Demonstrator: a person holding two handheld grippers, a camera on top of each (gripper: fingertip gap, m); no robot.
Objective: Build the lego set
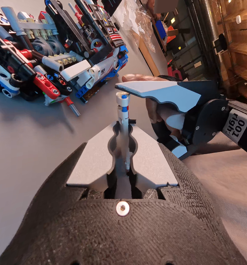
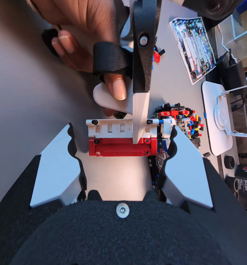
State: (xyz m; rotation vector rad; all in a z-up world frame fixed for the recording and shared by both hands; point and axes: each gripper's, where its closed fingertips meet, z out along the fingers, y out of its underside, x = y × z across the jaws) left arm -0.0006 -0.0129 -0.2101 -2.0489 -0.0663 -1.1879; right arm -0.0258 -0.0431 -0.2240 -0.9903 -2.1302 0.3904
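Note:
My left gripper (image 1: 122, 124) is shut on a white and red panel assembly (image 1: 123, 113), seen edge-on with a white connector and a blue pin at its far tip. In the right wrist view the assembly (image 2: 112, 129) lies crosswise: white slotted panel above, red panel below, black pins at the corners. The left gripper's finger (image 2: 140, 114) clamps it from above, held by a hand (image 2: 82, 21). My right gripper (image 2: 122, 126) is open, its fingers either side of the assembly's ends. It also shows in the left wrist view (image 1: 145, 119), one finger just above the connector.
A large Lego vehicle (image 1: 51, 54) lies on the grey table (image 1: 26, 150) at the far left; it also shows in the right wrist view (image 2: 181, 119). A sticker sheet (image 2: 191, 47), a white stand base (image 2: 214, 119), a black tyre (image 2: 229, 163) and a black box (image 2: 246, 182) lie to the right. Both grippers' tips are close together, under 4 cm apart.

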